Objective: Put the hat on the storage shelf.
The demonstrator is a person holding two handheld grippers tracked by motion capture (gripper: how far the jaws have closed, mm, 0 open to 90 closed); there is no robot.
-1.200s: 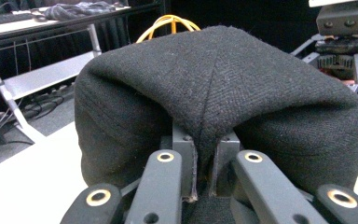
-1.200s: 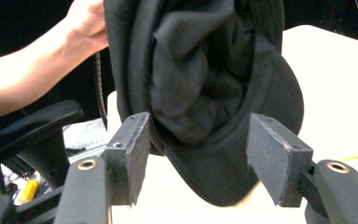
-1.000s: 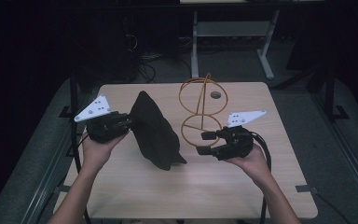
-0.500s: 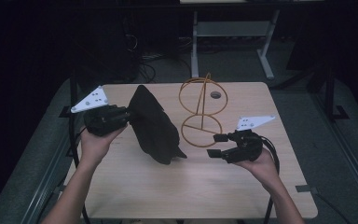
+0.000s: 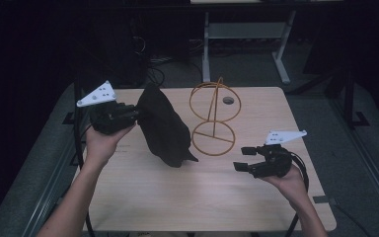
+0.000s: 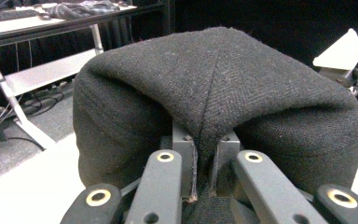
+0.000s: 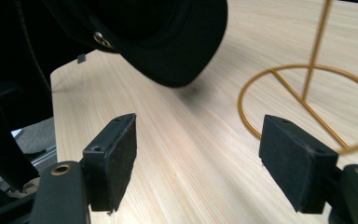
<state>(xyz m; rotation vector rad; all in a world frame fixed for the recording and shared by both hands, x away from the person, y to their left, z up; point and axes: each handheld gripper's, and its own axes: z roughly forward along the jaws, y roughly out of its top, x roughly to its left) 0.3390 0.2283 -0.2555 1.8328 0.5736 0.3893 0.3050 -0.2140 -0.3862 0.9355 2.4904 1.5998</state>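
Looking down from the high view, the left gripper at 9 o'clock pinches a black cap over the light wooden table, a gold wire stand just beyond. Wool folds hide its clamped jaws in the left gripper view. The right gripper gapes empty; the cap's brim is cut off at 12.

Black wool cap, hanging crumpled, brim tip near the table, beside gold wire stand.
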